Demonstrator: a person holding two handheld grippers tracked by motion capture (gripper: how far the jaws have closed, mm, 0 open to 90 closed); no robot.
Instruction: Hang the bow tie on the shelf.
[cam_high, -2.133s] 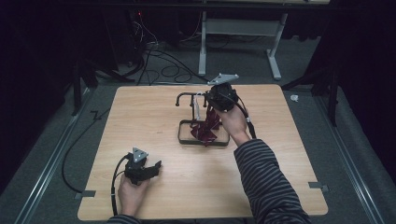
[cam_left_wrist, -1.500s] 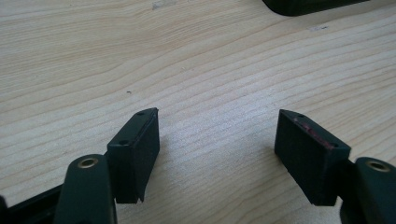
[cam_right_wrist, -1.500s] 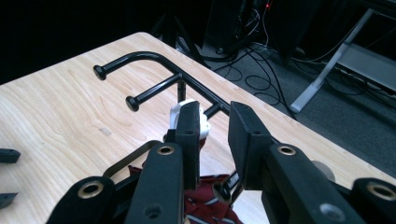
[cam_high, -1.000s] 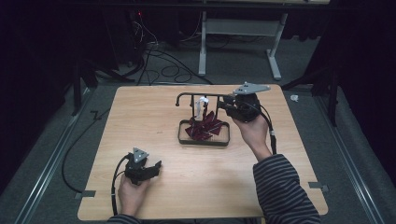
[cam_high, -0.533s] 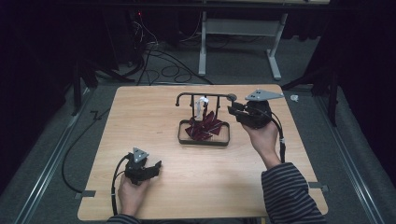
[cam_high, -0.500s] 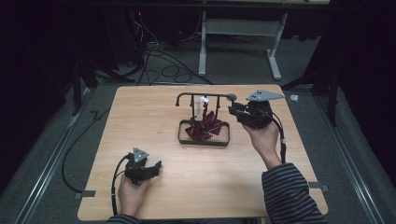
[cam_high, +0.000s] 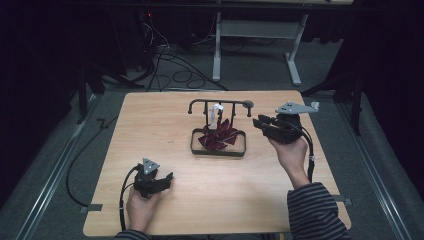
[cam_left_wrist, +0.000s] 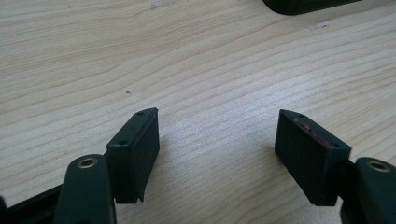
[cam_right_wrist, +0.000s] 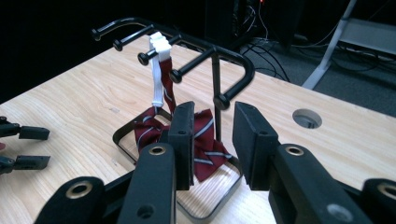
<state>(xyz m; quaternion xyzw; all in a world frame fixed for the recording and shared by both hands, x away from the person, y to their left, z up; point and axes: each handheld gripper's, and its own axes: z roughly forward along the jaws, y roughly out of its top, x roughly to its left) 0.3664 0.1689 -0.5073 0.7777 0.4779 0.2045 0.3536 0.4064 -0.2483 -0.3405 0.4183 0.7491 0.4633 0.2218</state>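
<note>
A black peg rack (cam_high: 220, 103) stands mid-table. A dark red striped bow tie (cam_high: 217, 137) hangs from one peg by its white strap (cam_right_wrist: 159, 74) and drapes onto the rack's base frame. My right gripper (cam_high: 258, 123), held in a hand, hovers just right of the rack and points at it. Its jaws have just been opening, and nothing is between them. In the right gripper view the bow tie (cam_right_wrist: 208, 158) and the rack (cam_right_wrist: 215, 70) lie beyond the right gripper (cam_right_wrist: 212, 140). My left gripper (cam_high: 169, 180) rests at the table's front left, open over bare wood (cam_left_wrist: 217, 149).
A round hole (cam_right_wrist: 307, 118) is cut in the wooden tabletop (cam_high: 150, 125) behind the rack. Each gripper trails a black cable. Beyond the far edge, cables lie on the floor near a desk frame (cam_high: 255, 30).
My right gripper has drawn back from the bow tie and moved to the right of the rack, its jaws wider. The tie stays hanging on its peg. The left gripper has not moved.
</note>
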